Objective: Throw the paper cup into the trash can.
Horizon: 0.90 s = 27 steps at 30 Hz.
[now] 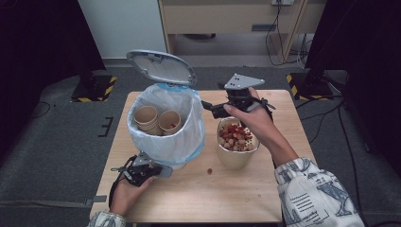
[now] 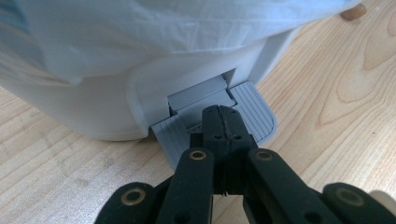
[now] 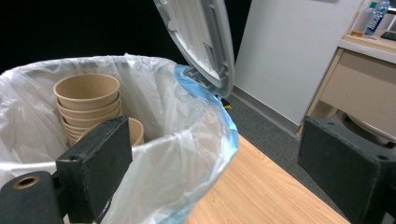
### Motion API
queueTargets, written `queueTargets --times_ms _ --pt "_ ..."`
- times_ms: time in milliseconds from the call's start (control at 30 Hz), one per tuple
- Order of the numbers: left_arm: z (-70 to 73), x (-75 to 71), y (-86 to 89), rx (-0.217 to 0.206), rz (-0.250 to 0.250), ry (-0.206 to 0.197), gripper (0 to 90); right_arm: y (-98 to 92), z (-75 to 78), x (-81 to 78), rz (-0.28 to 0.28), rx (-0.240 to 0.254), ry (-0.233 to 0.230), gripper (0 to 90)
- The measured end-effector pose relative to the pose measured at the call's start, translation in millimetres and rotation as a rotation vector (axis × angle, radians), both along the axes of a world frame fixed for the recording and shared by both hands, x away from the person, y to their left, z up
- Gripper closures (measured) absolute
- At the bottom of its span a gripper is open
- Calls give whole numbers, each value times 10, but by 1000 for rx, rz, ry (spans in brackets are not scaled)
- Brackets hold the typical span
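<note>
So the left gripper [image 1: 163, 171] sits low at the near-left of the table [image 1: 189, 198], fingers [image 2: 223, 122] squeezed fully together with nothing between them, tips resting on the grey ribbed pedal [image 2: 254, 109] at the foot of the white pedal bin [image 1: 165, 123]. The bin's lid [image 1: 161, 67] stands tipped up and back. A clear liner bag [image 3: 187, 154] with a blue edge is folded over the rim, and inside there's a stack of tan paper cups [image 1: 145, 118] with another cup [image 1: 169, 122] just beside it.

The right gripper [image 1: 210, 109] is up in the air, between the bin's rim and a paper bowl [image 1: 236, 146], pointing toward the bin. Its fingers [image 3: 95, 170] stand well apart and hold nothing; in the right gripper view they frame the bag's edge and the stacked cups. The bowl stands on the table just right of the bin, full of red and beige bits, partly under the person's right hand [image 1: 250, 120]. One small brown piece [image 1: 209, 171] lies loose on the table near the bowl's base
</note>
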<state>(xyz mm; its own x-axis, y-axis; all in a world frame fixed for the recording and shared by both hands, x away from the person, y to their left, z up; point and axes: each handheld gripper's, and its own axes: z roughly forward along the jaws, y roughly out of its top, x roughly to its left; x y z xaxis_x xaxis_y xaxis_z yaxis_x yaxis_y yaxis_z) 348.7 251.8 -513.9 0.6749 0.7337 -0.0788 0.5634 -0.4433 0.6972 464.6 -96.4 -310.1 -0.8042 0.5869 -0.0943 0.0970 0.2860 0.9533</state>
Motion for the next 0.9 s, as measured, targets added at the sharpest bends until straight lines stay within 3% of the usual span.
queueTargets --times_ms 900 --pt "0 1 4 2 -3 0 900 -465 -57 1 -84 1 5 97"
